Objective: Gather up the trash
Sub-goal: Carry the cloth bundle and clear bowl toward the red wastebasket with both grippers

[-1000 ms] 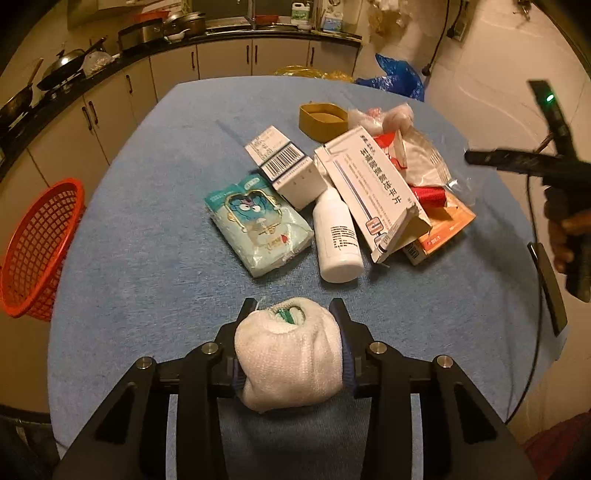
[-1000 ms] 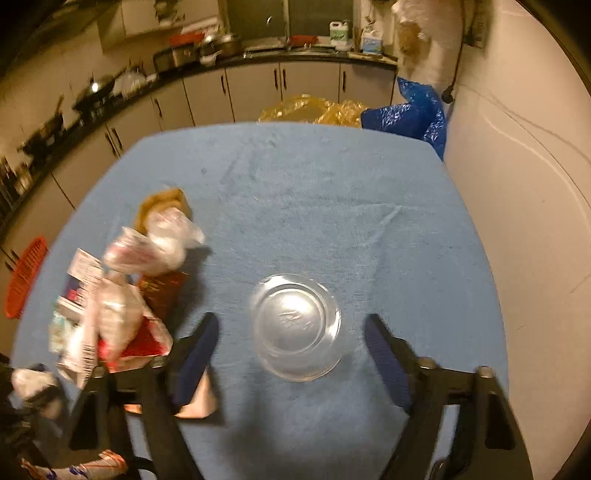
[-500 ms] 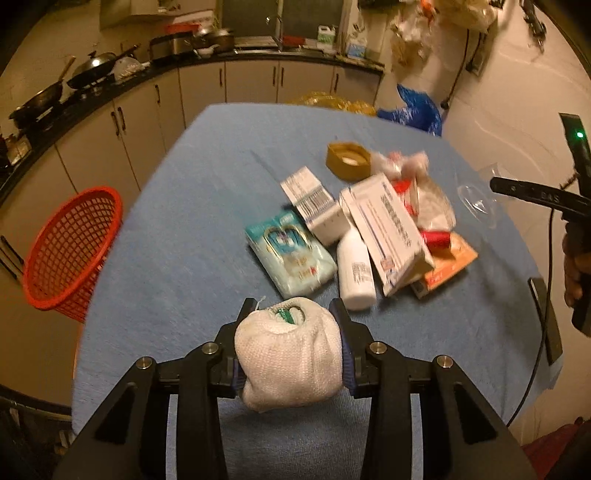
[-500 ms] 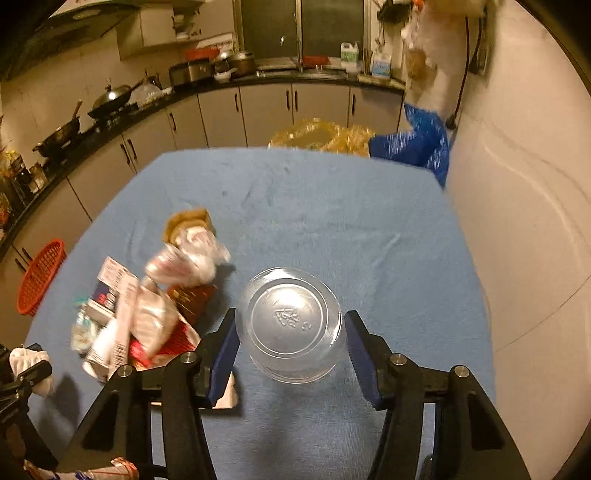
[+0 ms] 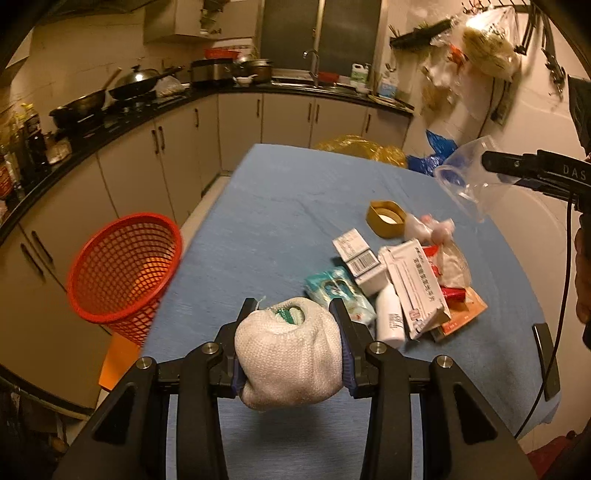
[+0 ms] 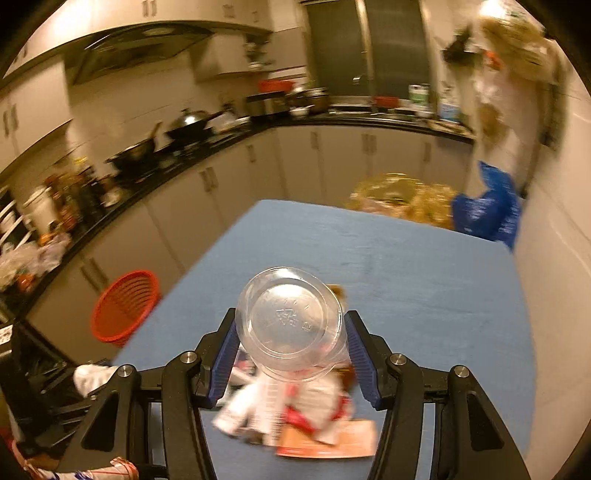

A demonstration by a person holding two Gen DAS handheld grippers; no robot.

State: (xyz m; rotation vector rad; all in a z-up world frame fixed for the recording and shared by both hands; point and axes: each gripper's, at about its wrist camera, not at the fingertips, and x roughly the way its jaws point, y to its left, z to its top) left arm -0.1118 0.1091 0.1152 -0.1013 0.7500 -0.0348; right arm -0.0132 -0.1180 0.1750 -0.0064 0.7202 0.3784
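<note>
The left tool [image 5: 293, 343] is clenched on a balled white cloth glove [image 5: 288, 358], held above the near edge of the blue surface [image 5: 288, 206]. The right tool [image 6: 291, 358] grips a clear plastic cup [image 6: 290, 325] above the trash pile [image 5: 406, 280]. A red basket [image 5: 122, 273] stands off the left edge.

A black countertop [image 5: 207, 94] runs along the far wall above pale cabinets [image 5: 284, 114]. Woks and pots [image 5: 140, 83] stand on it, with dark bottles [image 5: 31, 136] crowding its left end. A tap [image 5: 312, 61] rises before a dark window [image 5: 321, 33]. Filled plastic bags [image 5: 487, 44] hang on the right wall. The table wears a blue cloth [image 5: 280, 206].
</note>
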